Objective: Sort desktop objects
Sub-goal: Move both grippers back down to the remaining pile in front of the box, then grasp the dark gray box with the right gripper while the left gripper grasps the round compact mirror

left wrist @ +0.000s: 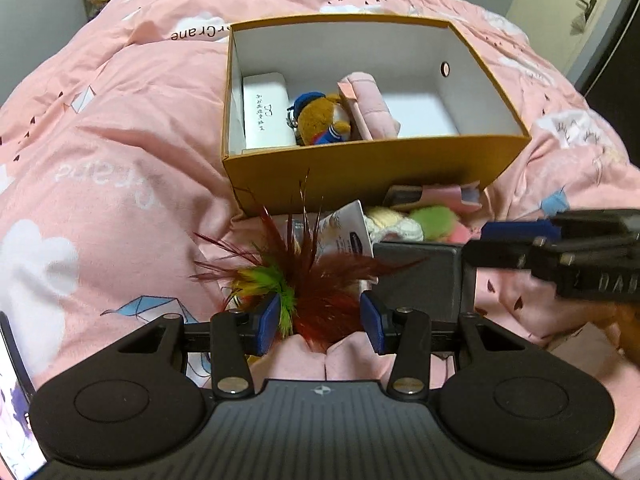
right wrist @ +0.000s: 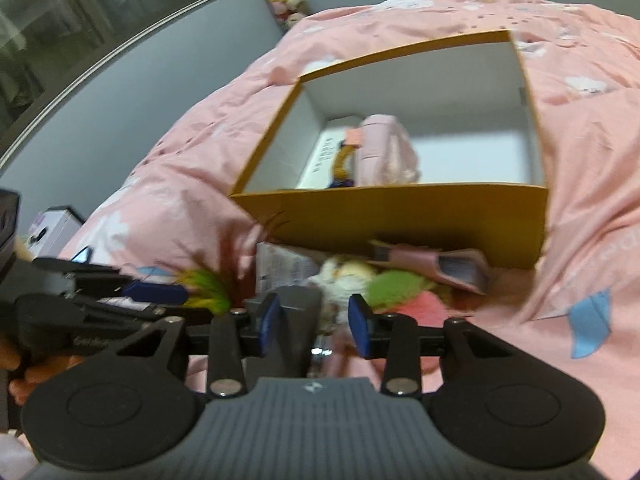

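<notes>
Box (left wrist: 360, 172) holds case, bear and pink pouch. Feather toy (left wrist: 304, 280), card, plush and wallet lie near it, unsorted. Left gripper (left wrist: 320, 322) wide around feathers; right gripper (right wrist: 314, 320) wide, empty.

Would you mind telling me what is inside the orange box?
The orange box holds a white case, a brown plush toy and a pink folded item. Its near wall hides whatever lies against it.

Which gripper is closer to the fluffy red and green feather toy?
Left. The left gripper has its open blue fingers on either side of the red and green feather toy. The right gripper is off to the toy's right, over a dark grey box.
</notes>
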Motion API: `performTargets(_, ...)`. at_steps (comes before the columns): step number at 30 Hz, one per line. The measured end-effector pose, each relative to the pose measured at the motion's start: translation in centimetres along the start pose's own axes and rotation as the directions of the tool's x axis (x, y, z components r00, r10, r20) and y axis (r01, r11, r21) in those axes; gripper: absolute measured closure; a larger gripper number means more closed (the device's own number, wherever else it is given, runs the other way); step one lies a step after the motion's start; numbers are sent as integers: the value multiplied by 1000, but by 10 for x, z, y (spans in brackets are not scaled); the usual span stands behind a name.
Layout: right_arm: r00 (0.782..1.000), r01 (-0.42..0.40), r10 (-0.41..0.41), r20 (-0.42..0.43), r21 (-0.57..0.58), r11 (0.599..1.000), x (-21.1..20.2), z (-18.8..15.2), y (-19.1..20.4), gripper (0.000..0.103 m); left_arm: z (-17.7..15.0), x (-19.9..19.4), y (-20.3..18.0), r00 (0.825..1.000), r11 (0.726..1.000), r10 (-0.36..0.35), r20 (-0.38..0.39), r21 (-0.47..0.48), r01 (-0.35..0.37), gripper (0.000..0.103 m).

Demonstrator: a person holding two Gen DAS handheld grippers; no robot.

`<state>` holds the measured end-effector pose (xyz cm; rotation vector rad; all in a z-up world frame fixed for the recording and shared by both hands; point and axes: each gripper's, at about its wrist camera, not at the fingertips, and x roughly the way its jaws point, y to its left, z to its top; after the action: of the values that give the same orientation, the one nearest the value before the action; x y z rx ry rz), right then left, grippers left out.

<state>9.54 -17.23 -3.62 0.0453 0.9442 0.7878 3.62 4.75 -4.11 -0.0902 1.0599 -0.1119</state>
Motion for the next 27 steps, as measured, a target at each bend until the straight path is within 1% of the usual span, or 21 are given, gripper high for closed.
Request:
performTargets(4,1000,-10,9,-27,-33,999,7,-2,8,52,2,-3,-2,1000,1000,-5,24,5,4,51)
performTargets(6,998,-3,1,-60,-37,999,15,-3,9,52,2,-3,-3,999,1000,-11,30,4,11,51)
performTargets(10,994,-24,22,-109,-20,1000,28,-8,10,54,1,0,-7,999,1000,-14,29,13,14,51)
performTargets(11,994,-24,22,-111,-19,1000,28,-10,9,61,0,0,-8,999,1000,-16,29,15,15,51)
performTargets(12,993,-25,23,-114,-16,1000,29,-10,9,61,0,1,-10,999,1000,-17,27,17,17,51)
performTargets(16,994,-30,29,-107,-11,999,28,-10,9,63,0,3,-13,999,1000,-21,32,21,21,51)
performTargets(19,996,-34,32,-85,-17,999,21,-6,8,65,1,2,-16,999,999,-26,41,30,25,52)
performTargets(23,999,-41,40,-37,-12,999,3,4,4,66,6,0,-17,998,999,-33,57,35,31,52)
performTargets(27,999,-4,5,33,-11,1000,-21,16,-2,67,11,-1,-14,997,999,-37,69,29,35,52)
